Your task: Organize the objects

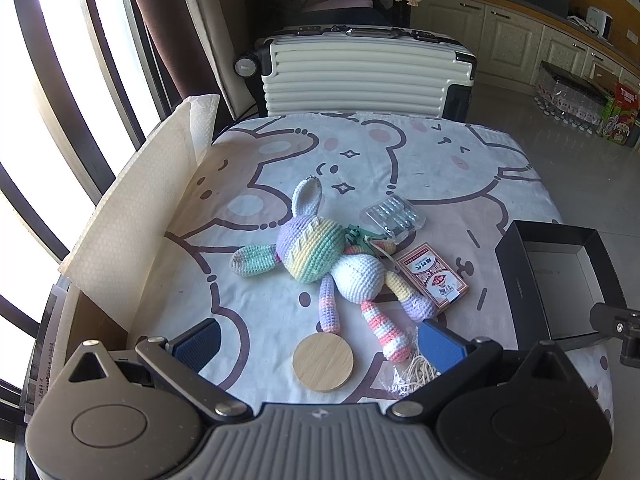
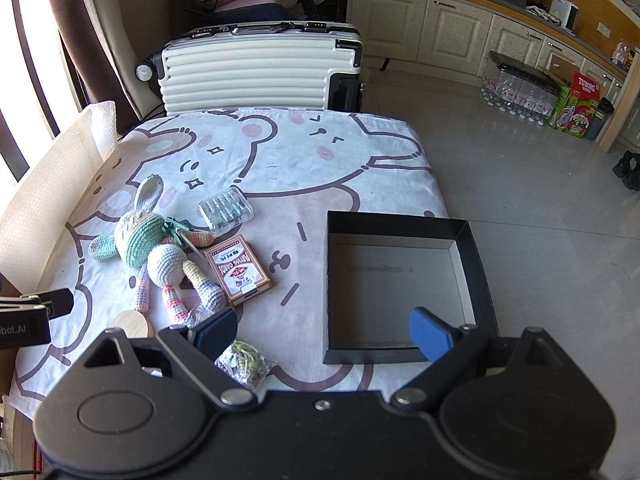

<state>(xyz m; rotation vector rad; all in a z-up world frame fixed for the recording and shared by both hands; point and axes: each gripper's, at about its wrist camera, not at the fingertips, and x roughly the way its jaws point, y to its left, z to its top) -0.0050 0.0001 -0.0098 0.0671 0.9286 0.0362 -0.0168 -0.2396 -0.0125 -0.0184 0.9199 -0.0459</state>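
Note:
A pastel crocheted bunny (image 1: 320, 256) (image 2: 160, 256) lies on the bear-print cloth (image 1: 360, 160). Beside it are a red card deck (image 1: 434, 276) (image 2: 239, 270), a clear plastic case (image 1: 392, 214) (image 2: 226, 209) and a round wooden coaster (image 1: 323, 362) (image 2: 134, 324). Two small plastic bags (image 1: 412, 372) (image 2: 244, 362) lie near the front edge. A black open box (image 2: 400, 284) (image 1: 560, 276) sits empty at the right. My left gripper (image 1: 320, 342) hovers open over the coaster. My right gripper (image 2: 324, 334) is open near the box's front-left corner.
A white suitcase (image 1: 360, 76) (image 2: 260, 72) stands behind the table. A cream foam sheet (image 1: 132, 224) lines the left side by the window. Cabinets (image 2: 440, 28) and packed bottles (image 2: 516, 88) sit on the tiled floor to the right.

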